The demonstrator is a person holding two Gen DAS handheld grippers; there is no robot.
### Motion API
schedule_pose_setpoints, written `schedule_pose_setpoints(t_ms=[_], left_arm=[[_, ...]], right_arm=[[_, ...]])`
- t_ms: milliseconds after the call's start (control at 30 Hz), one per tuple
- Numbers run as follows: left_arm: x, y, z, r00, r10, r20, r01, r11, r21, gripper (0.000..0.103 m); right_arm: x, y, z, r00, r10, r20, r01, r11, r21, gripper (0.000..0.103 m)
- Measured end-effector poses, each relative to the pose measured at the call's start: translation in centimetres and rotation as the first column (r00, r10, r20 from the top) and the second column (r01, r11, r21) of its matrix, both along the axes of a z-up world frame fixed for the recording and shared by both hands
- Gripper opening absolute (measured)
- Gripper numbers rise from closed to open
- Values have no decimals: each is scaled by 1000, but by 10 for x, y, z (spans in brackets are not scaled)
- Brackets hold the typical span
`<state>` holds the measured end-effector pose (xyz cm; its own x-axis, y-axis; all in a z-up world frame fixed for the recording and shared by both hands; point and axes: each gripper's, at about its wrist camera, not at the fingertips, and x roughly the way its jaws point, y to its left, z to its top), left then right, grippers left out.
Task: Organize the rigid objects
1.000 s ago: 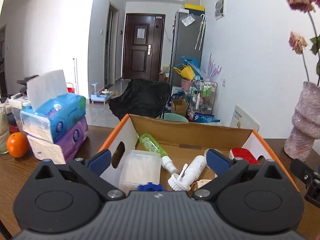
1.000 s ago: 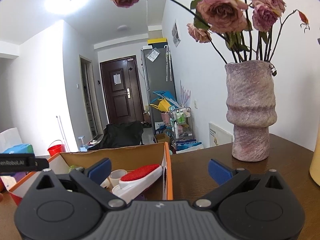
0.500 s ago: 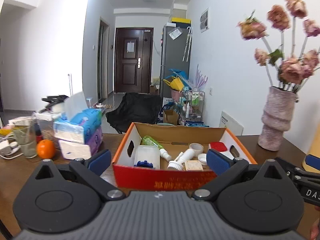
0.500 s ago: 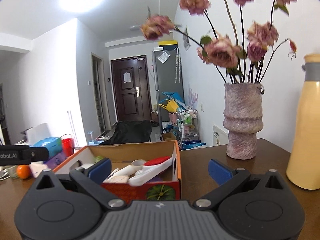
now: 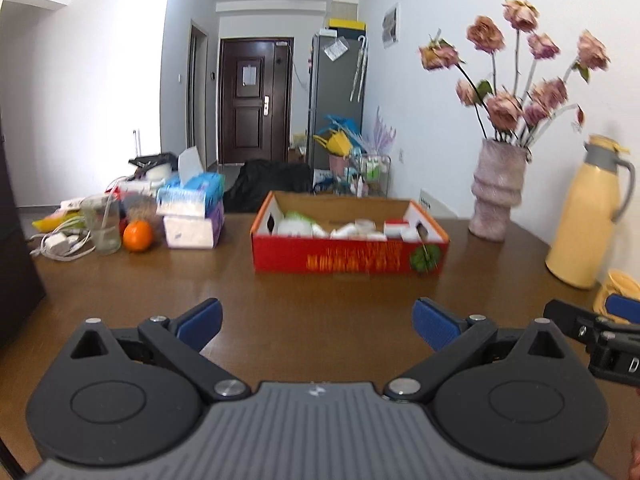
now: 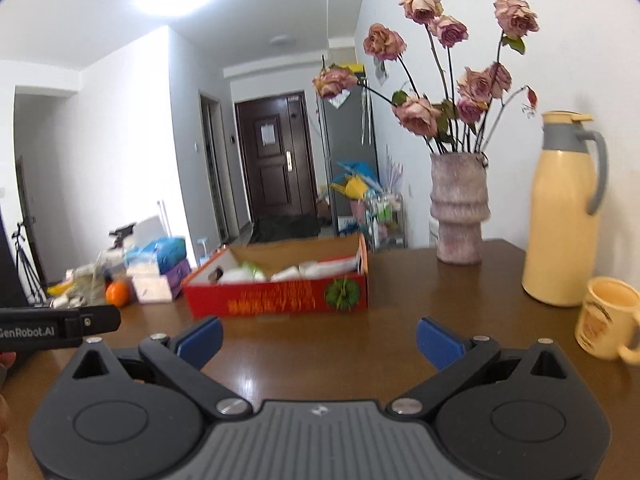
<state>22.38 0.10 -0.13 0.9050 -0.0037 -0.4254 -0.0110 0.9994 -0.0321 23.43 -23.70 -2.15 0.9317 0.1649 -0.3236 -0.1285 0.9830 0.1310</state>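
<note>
A glossy brown wooden counter point(image 5: 320, 312) fills the left wrist view; the left gripper point(image 5: 316, 322) has its jaws apart, well short of the red cardboard box point(image 5: 348, 254) holding white rigid objects point(image 5: 352, 230). In the right wrist view, the right gripper point(image 6: 318, 340) also has its jaws apart, the box point(image 6: 276, 294) ahead-left, beside a ribbed stone-textured vase point(image 6: 460, 208) and a smooth cream thermos point(image 6: 564, 216).

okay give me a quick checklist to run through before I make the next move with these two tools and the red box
1. Left tool open, holding nothing: ok.
2. Right tool open, holding nothing: ok.
3. Red box upright on the table, items inside: ok.
4. Bare table between both tools and the box: ok.
5. Mug and yellow jug stand close to the right tool's side, apart from it: ok, but watch them.
6. Which items in the box are sorted or left to do: cannot tell, contents blurred.
</note>
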Motion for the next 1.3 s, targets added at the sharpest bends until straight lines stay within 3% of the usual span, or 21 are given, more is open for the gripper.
schedule_pose_setpoints(t_ms=[233, 500, 1300], left_arm=[[-65, -5, -13, 1000, -11, -8, 11, 1000, 23, 103], [-102, -2, -12, 1000, -5, 2, 5, 1000, 17, 103], [-117, -1, -13, 1000, -6, 8, 6, 1000, 14, 103]], right_arm=[[-60, 1, -6, 999, -1, -36, 0, 1000, -26, 103], [-104, 13, -9, 1000, 19, -24, -21, 997, -75, 103], [-123, 15, -4, 1000, 10, 1, -10, 996, -89, 103]])
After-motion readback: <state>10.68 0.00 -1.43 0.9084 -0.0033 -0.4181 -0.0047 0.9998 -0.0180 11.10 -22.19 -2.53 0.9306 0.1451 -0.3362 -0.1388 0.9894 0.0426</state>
